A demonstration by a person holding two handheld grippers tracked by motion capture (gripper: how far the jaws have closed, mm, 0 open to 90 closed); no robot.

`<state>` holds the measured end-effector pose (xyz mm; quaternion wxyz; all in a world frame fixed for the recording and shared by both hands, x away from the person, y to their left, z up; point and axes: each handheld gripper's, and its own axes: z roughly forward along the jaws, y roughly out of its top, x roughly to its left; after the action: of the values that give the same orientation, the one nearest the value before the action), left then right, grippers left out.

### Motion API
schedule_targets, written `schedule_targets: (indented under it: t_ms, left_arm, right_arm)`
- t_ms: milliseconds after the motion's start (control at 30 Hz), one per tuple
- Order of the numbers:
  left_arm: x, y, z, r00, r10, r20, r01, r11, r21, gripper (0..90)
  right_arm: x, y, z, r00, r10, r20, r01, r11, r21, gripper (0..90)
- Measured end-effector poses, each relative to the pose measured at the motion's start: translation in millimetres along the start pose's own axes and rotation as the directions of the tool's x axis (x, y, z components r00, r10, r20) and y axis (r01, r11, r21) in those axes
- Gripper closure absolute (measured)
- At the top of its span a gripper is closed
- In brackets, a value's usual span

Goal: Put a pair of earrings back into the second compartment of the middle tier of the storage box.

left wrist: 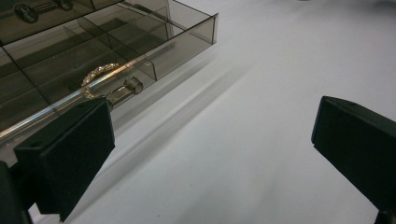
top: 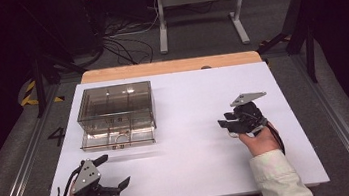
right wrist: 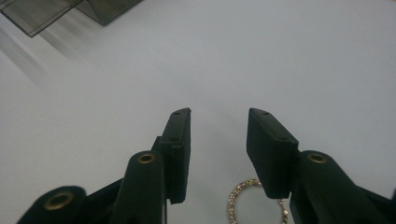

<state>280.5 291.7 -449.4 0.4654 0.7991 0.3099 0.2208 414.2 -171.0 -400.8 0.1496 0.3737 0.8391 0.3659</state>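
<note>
While it lies flat on the smooth white tabletop (top: 191, 126) near the right edge, the sparkly gold ring-shaped bracelet (right wrist: 256, 201) sits between the parted, empty jaws of the right gripper (right wrist: 218, 140). Near the front-left corner, the left gripper (left wrist: 210, 154) is spread wide, released. A smoky transparent compartment box (top: 116, 112) stands toward the left edge.

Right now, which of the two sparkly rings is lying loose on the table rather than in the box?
The ring between the right gripper jaws lies on the bare white table. The other ring sits inside the smoky clear box, in its open drawer.
</note>
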Motion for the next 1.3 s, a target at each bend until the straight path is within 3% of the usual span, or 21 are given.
schedule_targets:
  t_ms: [433,767,1300]
  left_arm:
    - [0.4,0.0,-0.1,1.0,-0.001,0.001,0.001,1.0,-0.002,0.2]
    - [0.2,0.3,-0.5,1.0,-0.002,0.001,0.002,1.0,-0.003,0.3]
    - [0.0,0.3,-1.0,1.0,-0.001,0.002,0.001,1.0,-0.003,0.2]
  right_arm:
    - [-2.0,-11.6,6.1,0.9997,-0.001,0.024,-0.001,0.997,0.078,64.1]
    - [-3.9,-22.3,15.2,0.9996,-0.005,0.027,0.001,0.989,0.147,67.1]
    - [-5.6,-32.2,23.4,0.9993,0.002,0.037,-0.01,0.978,0.208,74.3]
